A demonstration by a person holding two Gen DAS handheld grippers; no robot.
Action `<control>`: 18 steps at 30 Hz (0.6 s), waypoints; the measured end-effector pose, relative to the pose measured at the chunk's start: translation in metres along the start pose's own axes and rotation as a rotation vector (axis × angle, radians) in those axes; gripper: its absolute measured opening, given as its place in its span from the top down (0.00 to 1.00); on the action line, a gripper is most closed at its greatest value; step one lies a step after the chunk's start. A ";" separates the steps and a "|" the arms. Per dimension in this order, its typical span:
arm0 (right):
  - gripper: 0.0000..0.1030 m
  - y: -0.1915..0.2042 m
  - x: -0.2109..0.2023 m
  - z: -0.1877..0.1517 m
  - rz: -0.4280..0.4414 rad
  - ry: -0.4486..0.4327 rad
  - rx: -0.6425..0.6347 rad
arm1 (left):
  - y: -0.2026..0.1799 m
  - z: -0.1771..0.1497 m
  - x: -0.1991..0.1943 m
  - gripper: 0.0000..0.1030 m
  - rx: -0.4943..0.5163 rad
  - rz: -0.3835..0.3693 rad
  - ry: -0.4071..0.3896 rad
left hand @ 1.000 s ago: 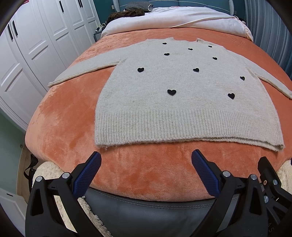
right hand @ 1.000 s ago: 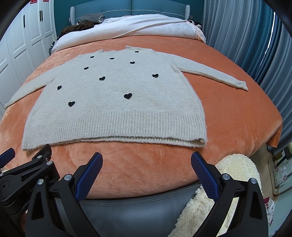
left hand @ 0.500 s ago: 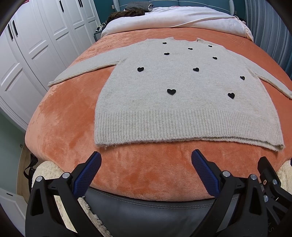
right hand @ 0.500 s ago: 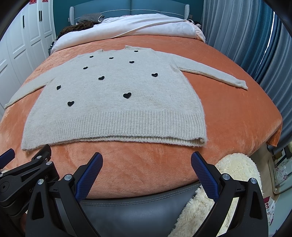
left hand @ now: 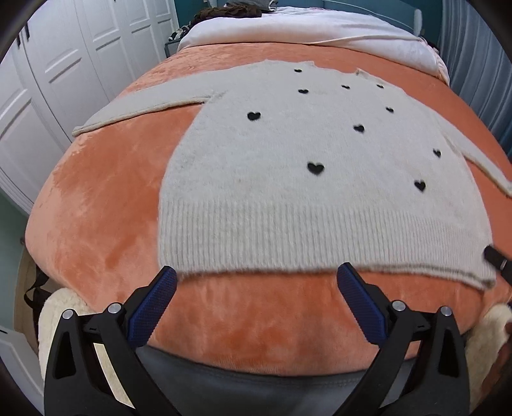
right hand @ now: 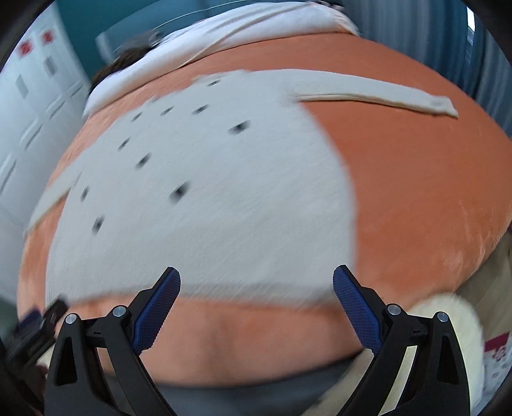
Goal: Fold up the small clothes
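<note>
Hovering just short of the sweater's ribbed hem, the left gripper (left hand: 256,281) has its blue-padded fingers (left hand: 153,307) spread wide apart and holds nothing. The right gripper (right hand: 256,281) is likewise spread wide and empty; its view is smeared with motion blur, so fine detail there is not readable.

Taking the hem (left hand: 288,236) as the landmark: it runs crosswise in front of both grippers, and each pair of fingertips sits on the near side of it, over the bare orange blanket (left hand: 96,198), close to the edge but not touching the knit. Beyond the hem the pale grey sweater (left hand: 304,153) lies flat and face up on the blanket, small black hearts scattered over it. Its body's long axis runs straight away from the fingers, hem nearest and neckline (left hand: 332,68) farthest.

Past the hem on the left side, the left sleeve (left hand: 140,108) angles outward; on the right side, the right sleeve (right hand: 377,94) stretches outward toward the blanket's edge. Each gripper stands nearer its own corner of the hem, so a two-handed pinch at the hem corners looks the likely next move, though a sleeve fold is also possible.

Farthest from the hem lie white bedding (left hand: 320,28) and white wardrobe doors (left hand: 64,64).
</note>
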State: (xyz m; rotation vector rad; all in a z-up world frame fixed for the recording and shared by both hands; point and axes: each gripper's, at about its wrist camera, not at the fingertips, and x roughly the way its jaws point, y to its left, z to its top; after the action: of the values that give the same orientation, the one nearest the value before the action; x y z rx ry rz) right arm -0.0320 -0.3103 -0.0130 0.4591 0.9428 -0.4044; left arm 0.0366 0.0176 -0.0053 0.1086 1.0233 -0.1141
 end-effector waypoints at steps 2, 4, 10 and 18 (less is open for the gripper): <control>0.08 -0.045 0.008 0.040 -0.009 -0.041 0.104 | 0.004 0.013 0.004 0.05 -0.013 0.011 -0.004; 0.08 -0.096 0.019 0.086 -0.034 -0.087 0.206 | 0.005 0.025 0.010 0.05 -0.025 0.011 0.002; 0.09 -0.223 0.071 0.189 -0.164 -0.152 0.454 | -0.007 0.048 0.032 0.05 -0.045 -0.020 0.035; 0.53 -0.273 0.132 0.242 -0.189 -0.156 0.657 | -0.014 0.073 0.057 0.05 -0.094 -0.105 0.035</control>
State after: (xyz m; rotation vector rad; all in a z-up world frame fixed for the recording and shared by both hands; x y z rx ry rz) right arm 0.0582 -0.6853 -0.0555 0.9228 0.6873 -0.9188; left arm 0.1255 -0.0093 -0.0172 -0.0292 1.0679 -0.1595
